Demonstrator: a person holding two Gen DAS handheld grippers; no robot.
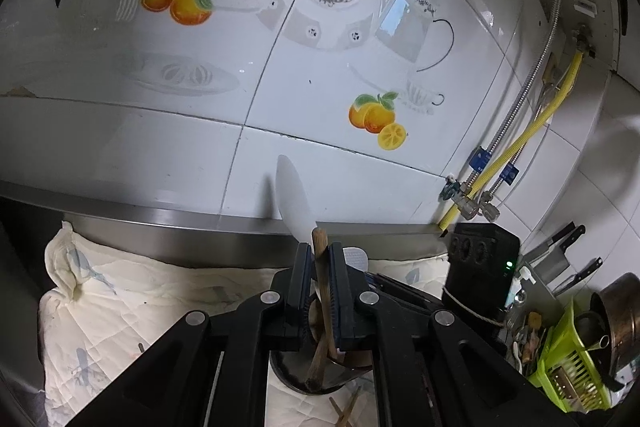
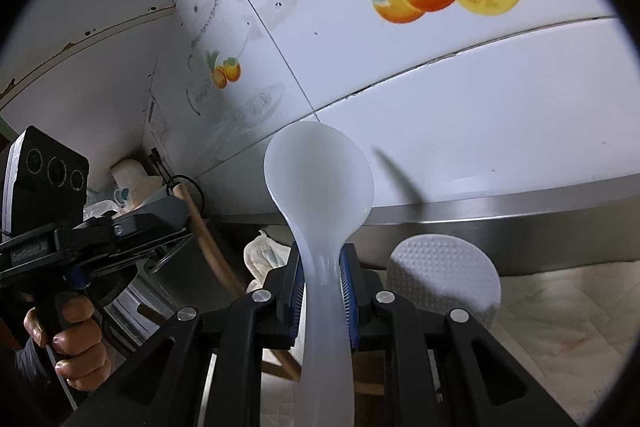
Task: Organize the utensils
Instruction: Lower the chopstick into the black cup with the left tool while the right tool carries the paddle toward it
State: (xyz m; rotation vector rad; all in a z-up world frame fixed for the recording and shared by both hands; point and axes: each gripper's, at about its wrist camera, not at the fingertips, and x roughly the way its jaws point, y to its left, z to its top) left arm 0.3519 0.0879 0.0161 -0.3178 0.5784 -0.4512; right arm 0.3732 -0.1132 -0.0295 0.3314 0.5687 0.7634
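My left gripper (image 1: 320, 259) is shut on a brown wooden handle (image 1: 322, 291) that stands nearly upright. Its lower end runs down into a dark round vessel (image 1: 290, 375) under the jaws. My right gripper (image 2: 322, 261) is shut on the handle of a translucent white spoon (image 2: 318, 175), bowl up in front of the tiled wall. The same spoon (image 1: 294, 195) shows just beyond the left fingers. A white dotted rice paddle (image 2: 444, 271) stands right of the spoon. In the right wrist view the left gripper (image 2: 160, 223) sits at the left, held by a person's hand (image 2: 76, 339).
A pale quilted cloth (image 1: 140, 299) covers the counter below a steel ledge (image 1: 180, 227). To the right are a black box (image 1: 480, 267), knives (image 1: 560, 251), a green basket (image 1: 568, 375) and a dark pot (image 1: 616, 311). Hoses (image 1: 516, 147) run down the tiled wall.
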